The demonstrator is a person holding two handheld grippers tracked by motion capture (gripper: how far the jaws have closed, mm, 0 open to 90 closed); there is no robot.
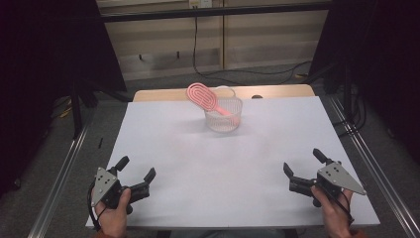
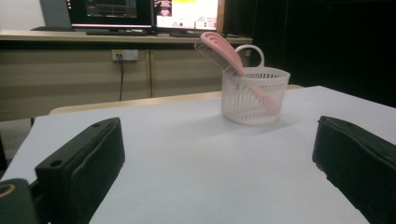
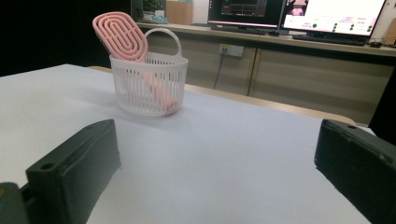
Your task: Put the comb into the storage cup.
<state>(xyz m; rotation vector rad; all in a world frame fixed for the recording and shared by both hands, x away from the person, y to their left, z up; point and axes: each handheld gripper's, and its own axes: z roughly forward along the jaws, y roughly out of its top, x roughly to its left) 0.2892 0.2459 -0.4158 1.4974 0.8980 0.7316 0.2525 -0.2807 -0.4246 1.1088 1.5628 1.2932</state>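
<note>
High view: pink hairbrush (image 1: 203, 97) in white basket (image 1: 224, 117), nothing between.

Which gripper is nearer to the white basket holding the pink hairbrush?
Right, marginally, almost level. The right gripper sits at the table's near right; the left gripper at its near left. Both are open, well short of the white basket with the pink hairbrush.

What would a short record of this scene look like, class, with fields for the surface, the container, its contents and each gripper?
surface: white table
container: white slotted basket with a handle, upright, far middle of the table
contents: pink hairbrush, handle down inside the basket, head leaning out over the rim
left gripper: open, near edge, holding nothing
right gripper: open, near edge, holding nothing
</note>
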